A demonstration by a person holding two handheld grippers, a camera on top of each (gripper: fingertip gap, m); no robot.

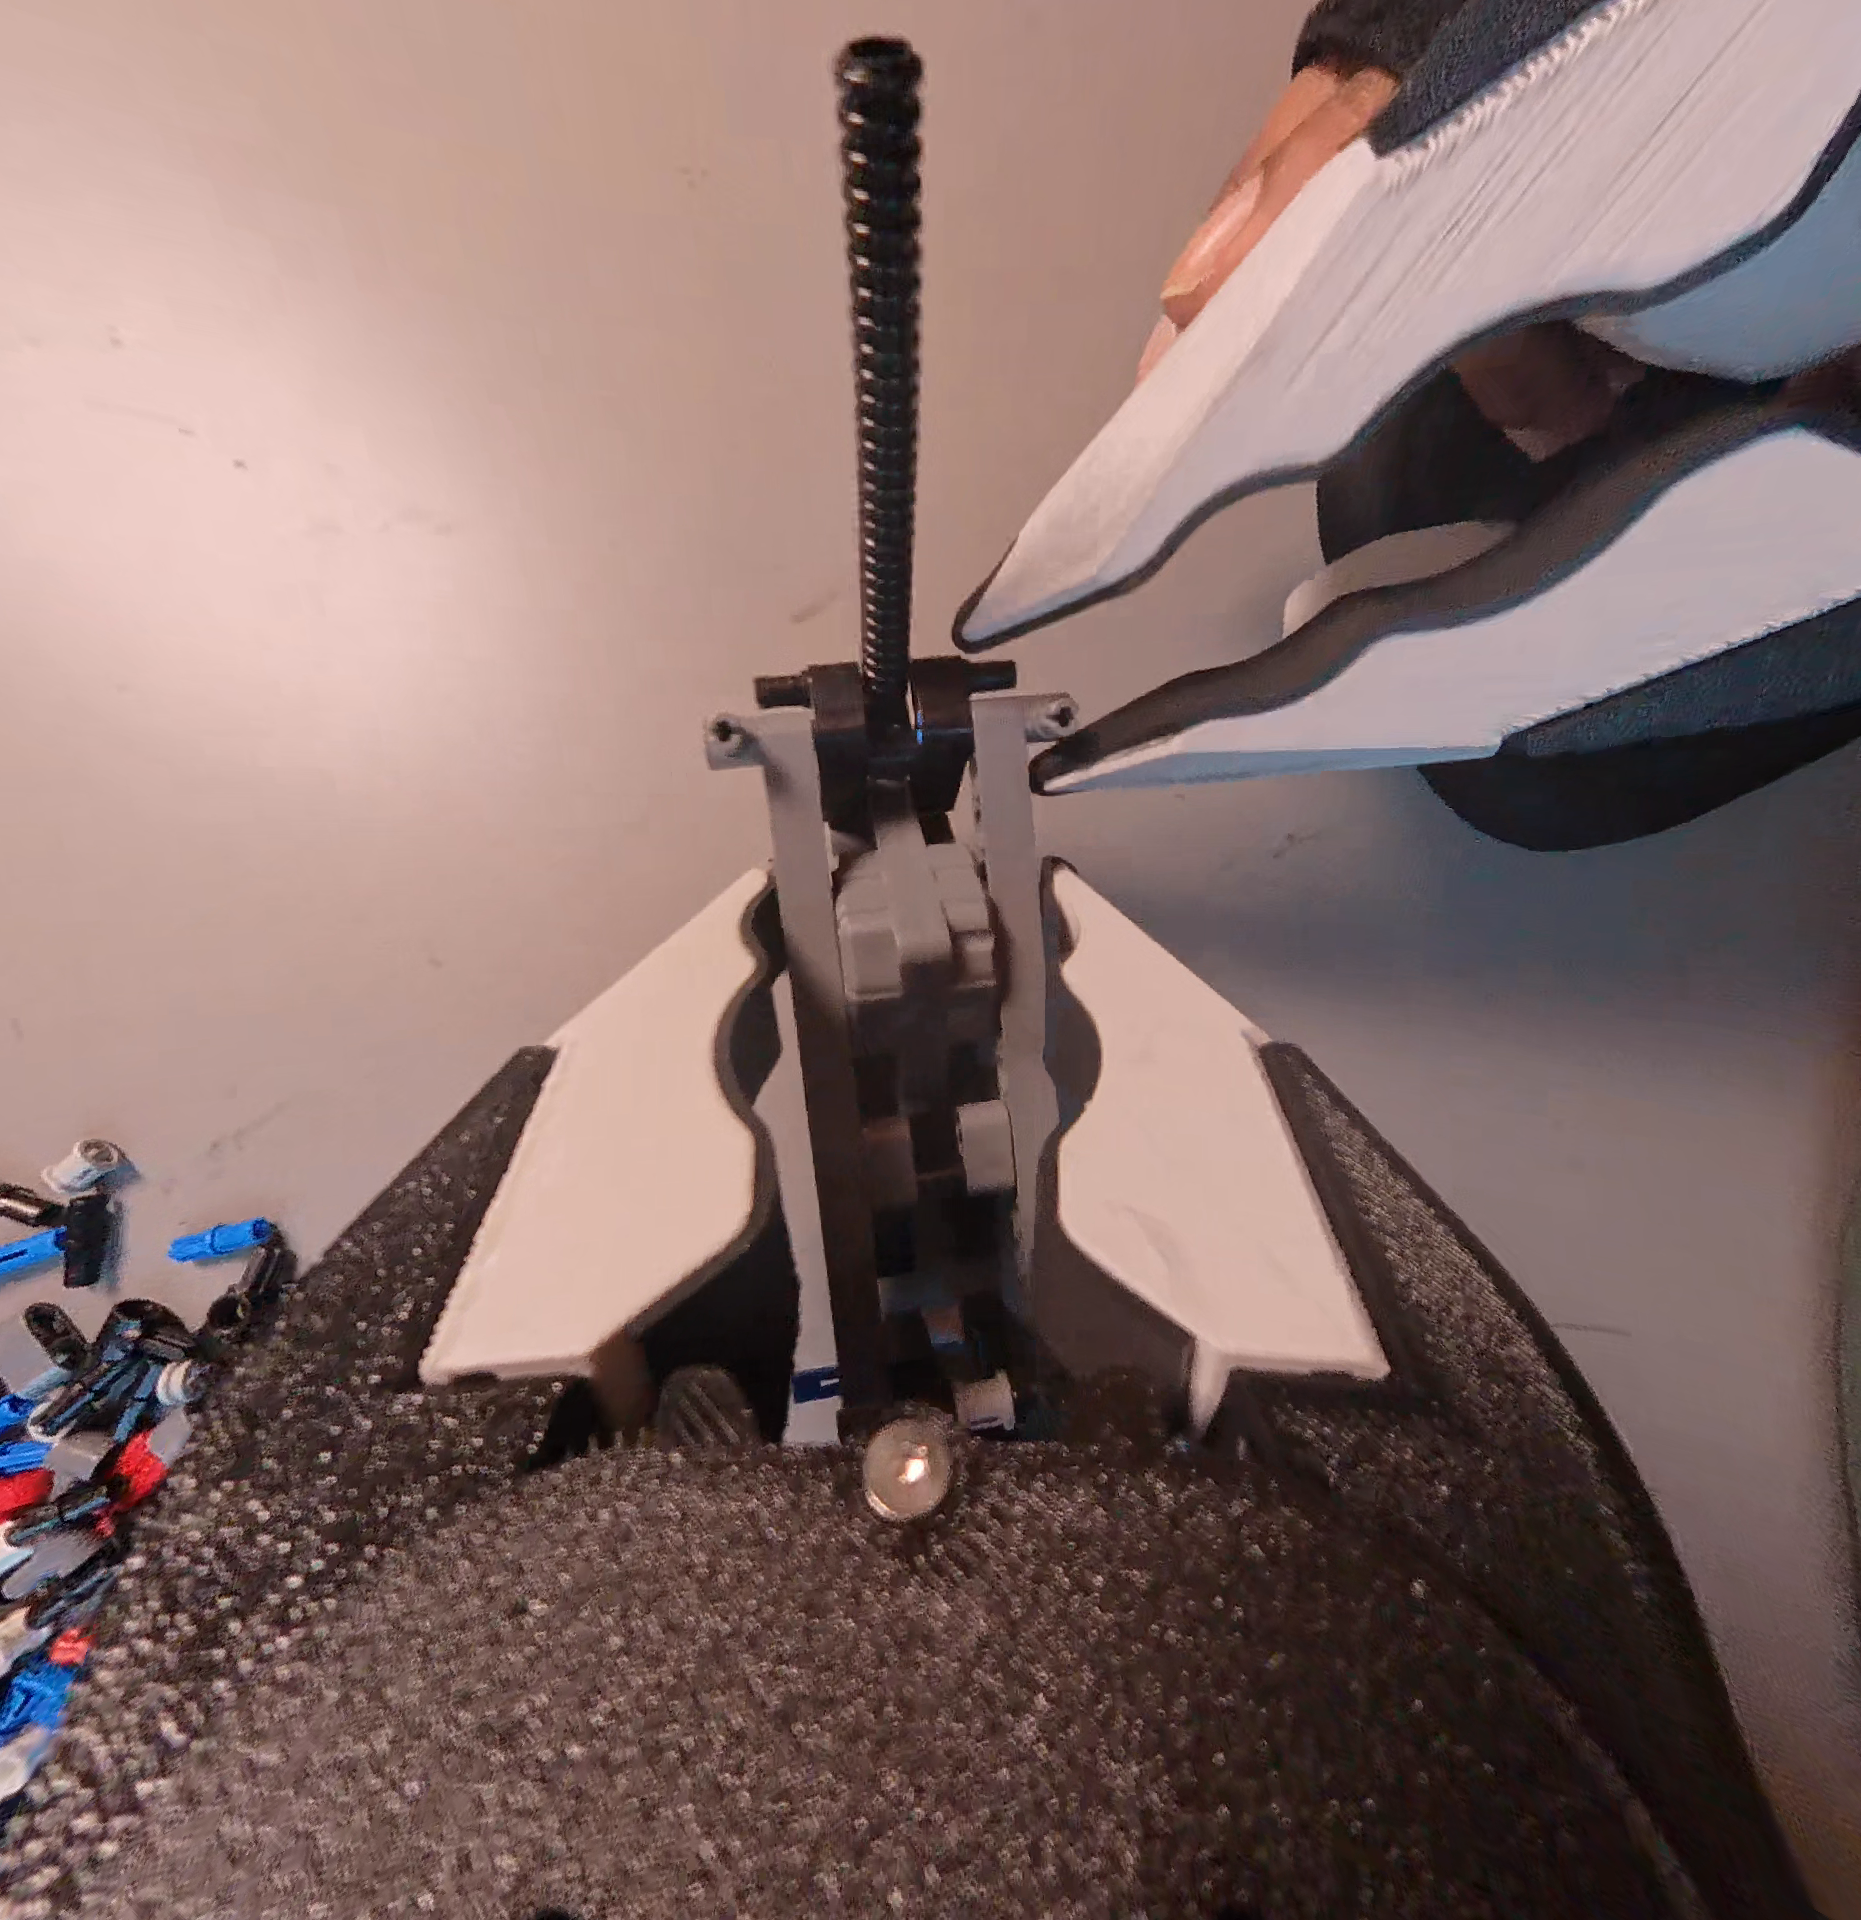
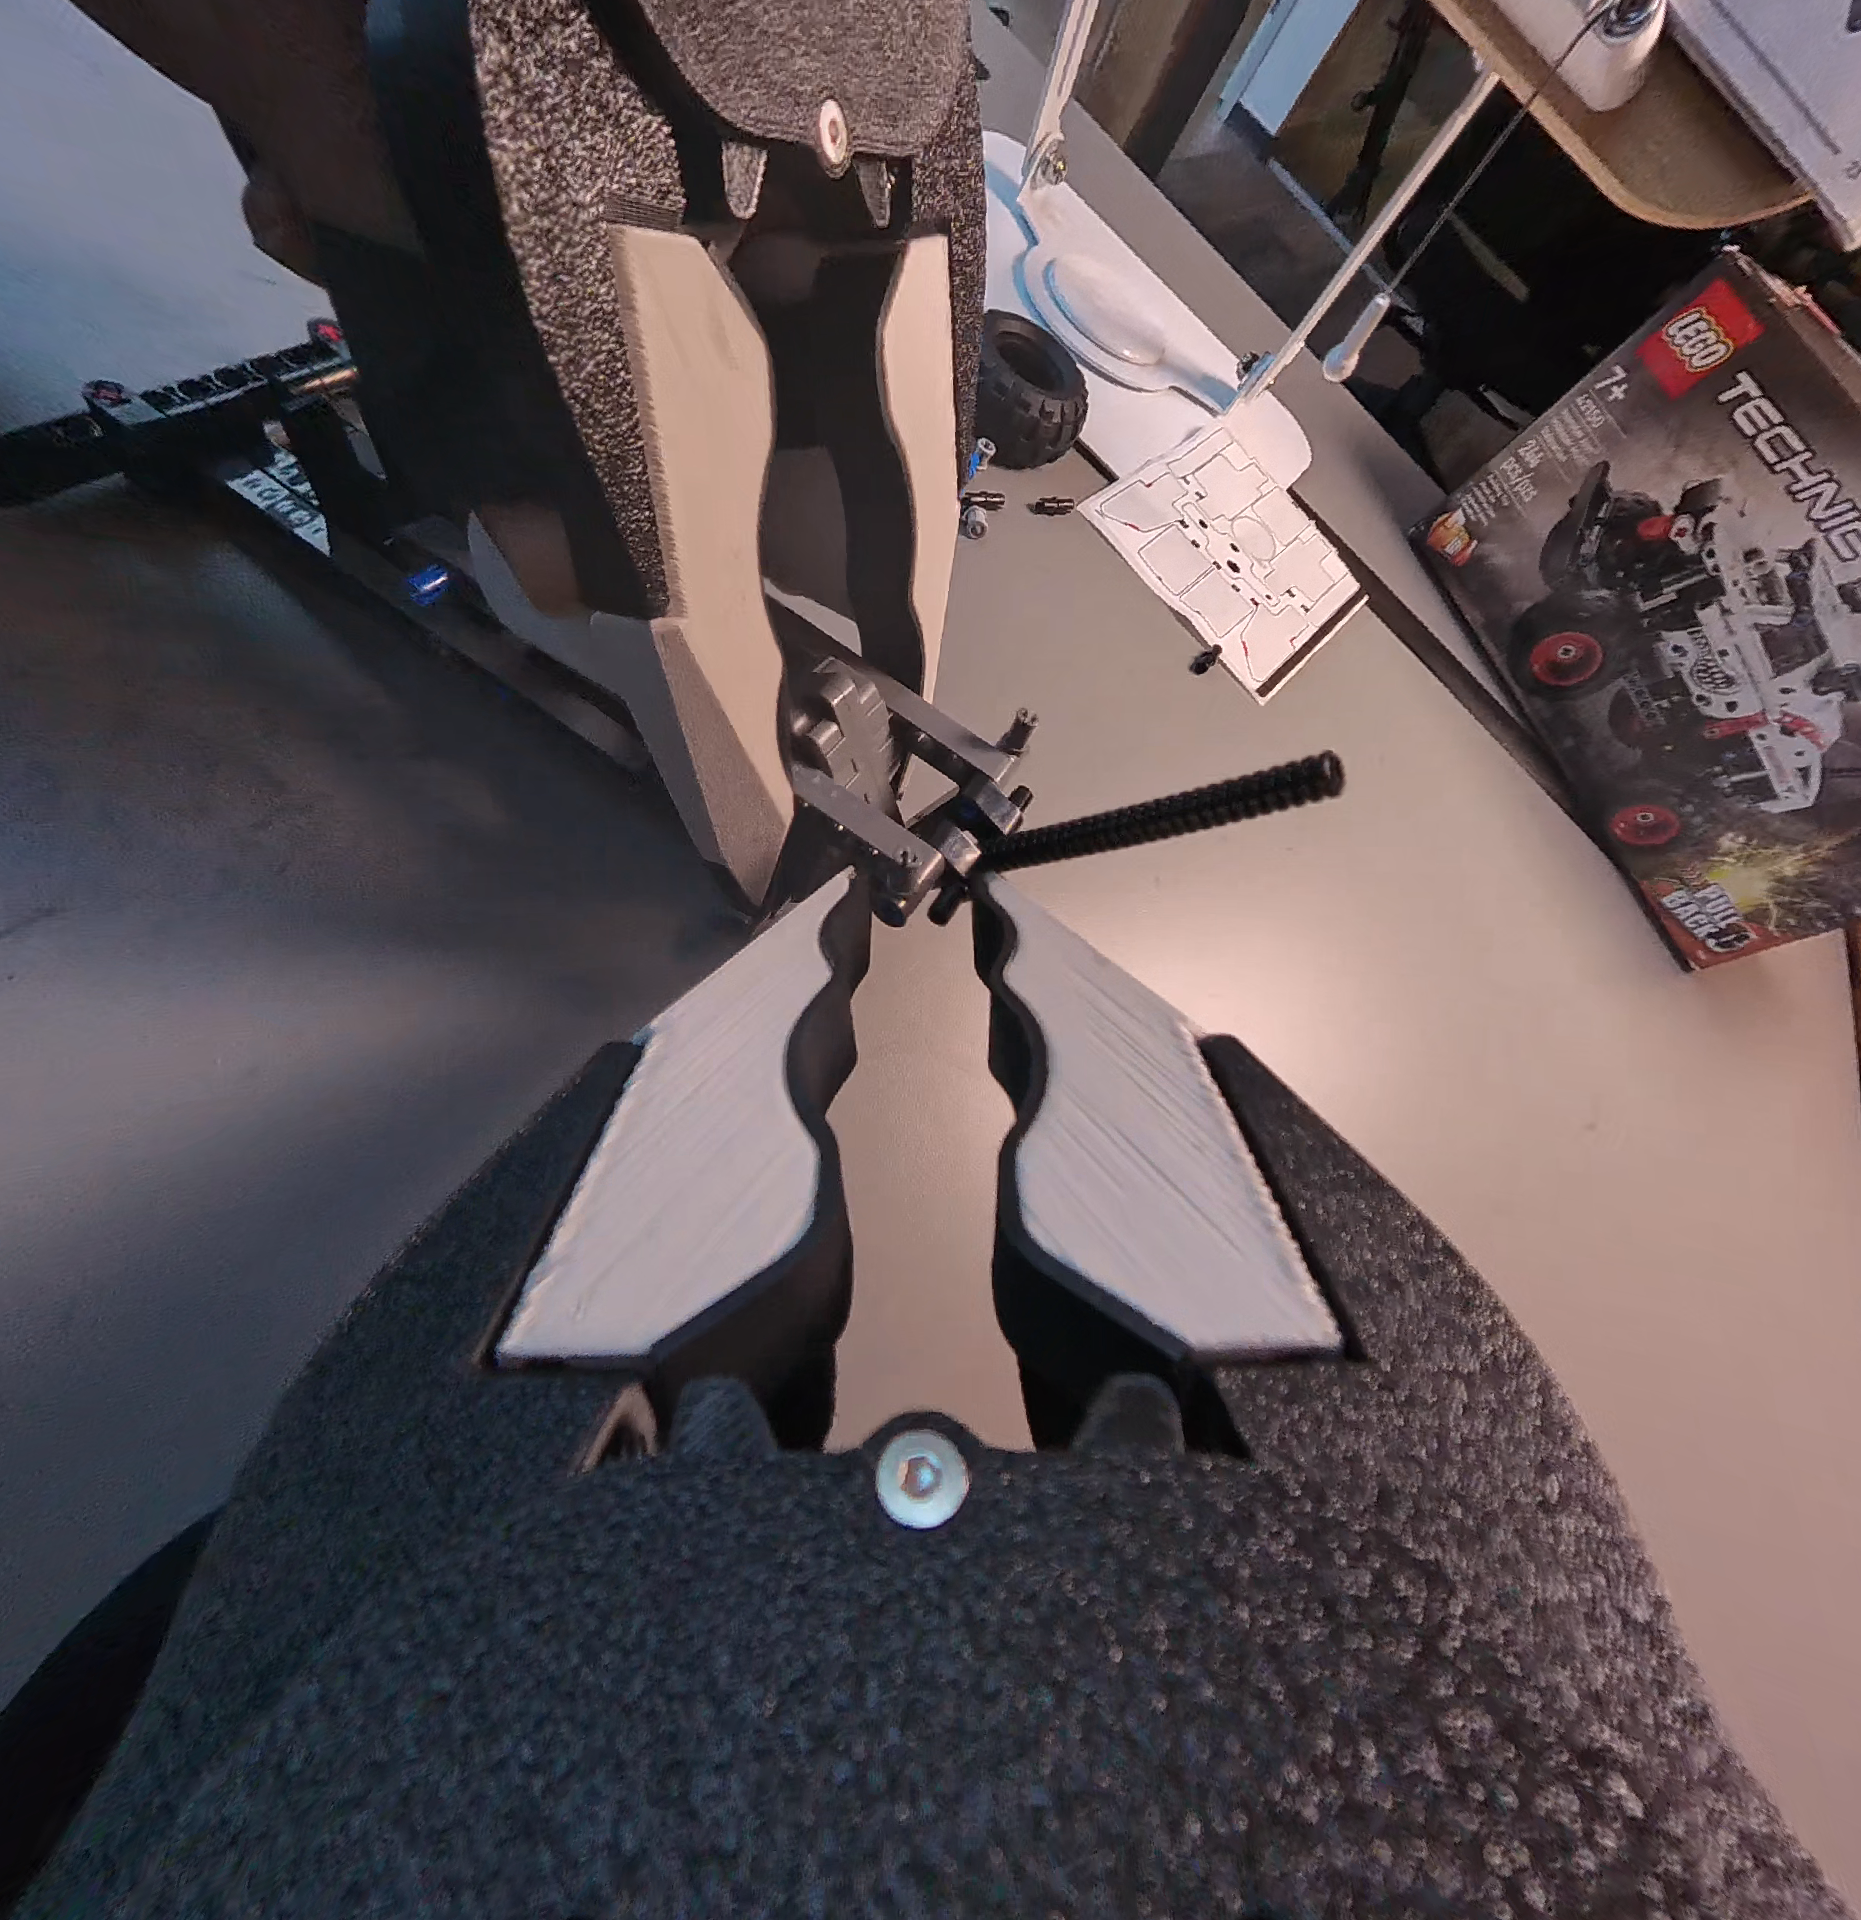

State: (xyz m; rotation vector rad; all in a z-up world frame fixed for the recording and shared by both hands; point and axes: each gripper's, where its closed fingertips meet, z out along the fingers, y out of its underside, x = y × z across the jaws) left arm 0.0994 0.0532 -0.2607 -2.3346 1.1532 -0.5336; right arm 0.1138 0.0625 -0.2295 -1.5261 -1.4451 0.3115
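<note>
My left gripper [image 1: 910, 873] is shut on a grey and black brick assembly [image 1: 905, 997]. A black ribbed hose [image 1: 884, 395] sticks out of the assembly's far end. My right gripper [image 1: 1009, 707] comes in from the upper right, held by a hand. Its jaws are a little apart, one on each side of the black pin [image 1: 983, 673] at that end. In the right wrist view, my right gripper [image 2: 918, 888] straddles the assembly's tip [image 2: 905, 831], where the hose [image 2: 1165, 805] points right. The left gripper [image 2: 843, 790] reaches down from above.
A pile of loose blue, red, black and grey pieces [image 1: 53, 1403] lies at the left. On the grey table [image 2: 1321, 1039] are a printed toy-set box [image 2: 1684, 623], a sticker sheet [image 2: 1217, 551], a black tyre [image 2: 1030, 400] and a white lamp base [image 2: 1092, 301]. The tips of both grippers are at nearly the same place.
</note>
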